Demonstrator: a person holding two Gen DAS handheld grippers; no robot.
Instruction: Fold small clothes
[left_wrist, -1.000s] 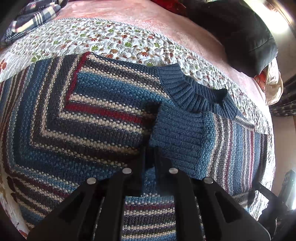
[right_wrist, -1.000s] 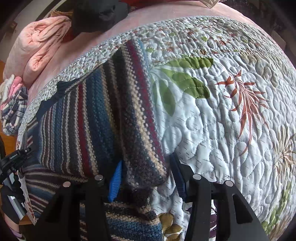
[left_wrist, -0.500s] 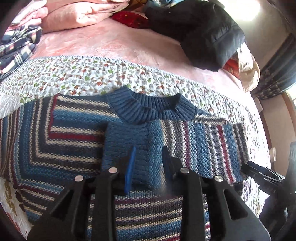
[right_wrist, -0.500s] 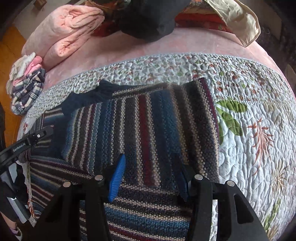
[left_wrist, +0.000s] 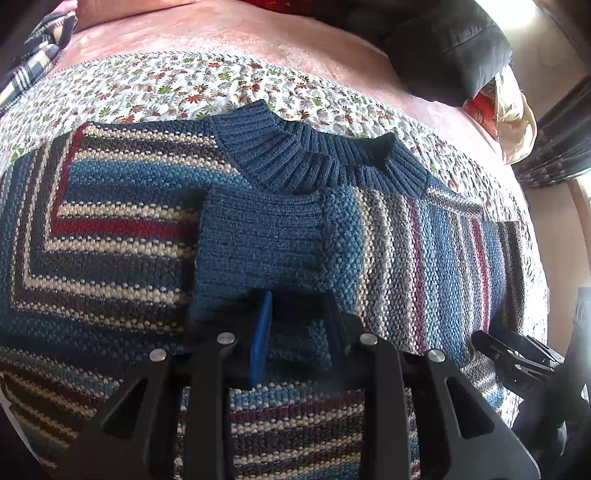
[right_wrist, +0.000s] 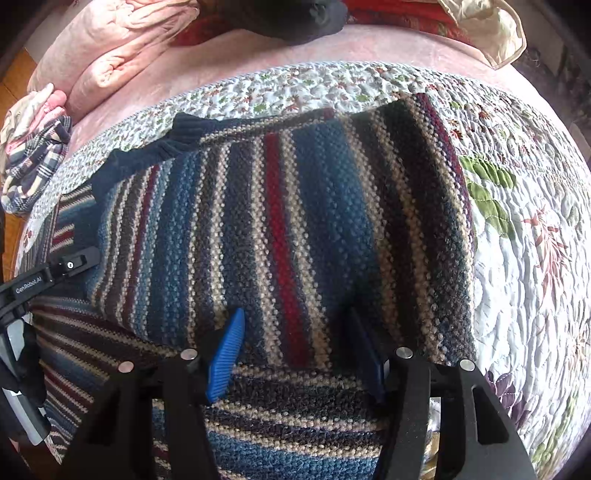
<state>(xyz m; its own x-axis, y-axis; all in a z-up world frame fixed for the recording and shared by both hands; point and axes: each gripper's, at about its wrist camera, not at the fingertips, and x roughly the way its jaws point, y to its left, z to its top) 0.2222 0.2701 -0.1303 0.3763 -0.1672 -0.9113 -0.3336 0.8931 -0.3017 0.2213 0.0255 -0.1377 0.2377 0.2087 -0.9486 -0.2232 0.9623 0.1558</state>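
Left wrist: floral quilt (left_wrist: 177, 85) on bed; striped knit sweater (left_wrist: 110, 229) flat, blue ribbed cuff (left_wrist: 258, 236) folded across chest. Left gripper (left_wrist: 297, 328) jaws apart over cuff.

Right wrist: same sweater (right_wrist: 295, 221); right gripper (right_wrist: 295, 347) jaws apart above folded sleeve, nothing held.

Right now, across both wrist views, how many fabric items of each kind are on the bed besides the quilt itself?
Striped knit sweater: 1
Black puffer jacket: 1
Pink folded blanket: 1
Plaid garment: 1
Cream cloth at the far edge: 1
Total: 5
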